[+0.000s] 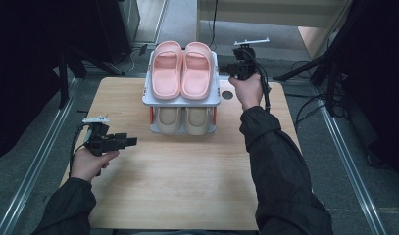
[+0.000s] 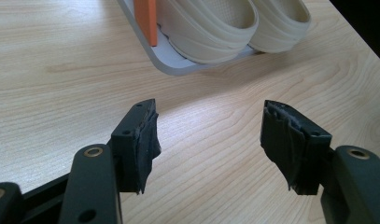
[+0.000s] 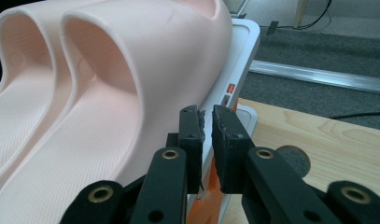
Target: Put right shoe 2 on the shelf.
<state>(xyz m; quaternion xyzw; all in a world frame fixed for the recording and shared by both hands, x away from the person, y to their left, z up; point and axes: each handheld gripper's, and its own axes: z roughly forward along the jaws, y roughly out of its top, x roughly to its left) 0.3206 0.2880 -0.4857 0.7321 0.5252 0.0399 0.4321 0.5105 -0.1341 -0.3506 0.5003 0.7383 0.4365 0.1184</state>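
A two-tier grey rack (image 1: 214,101) stands at the table's far middle. A pink pair of slippers (image 1: 181,68) lies on its top shelf, and a beige pair (image 1: 182,120) sits on the lower one. My right gripper (image 1: 224,70) is at the top shelf's right edge, pointing left. In the right gripper view its jaws (image 3: 207,114) stand a narrow gap apart beside the pink slipper (image 3: 108,93) and the shelf rim (image 3: 243,42), with nothing pinched. My left gripper (image 1: 133,141) hovers open over bare wood to the rack's front left. The left gripper view shows it (image 2: 210,109) wide open, facing the beige slippers (image 2: 215,28).
A round hole (image 1: 227,95) is cut in the wooden table (image 1: 187,186) right of the rack. Orange posts (image 2: 146,21) hold the shelves apart. Cables and stand legs (image 1: 305,68) lie on the floor at the right, and metal rails run along both table sides.
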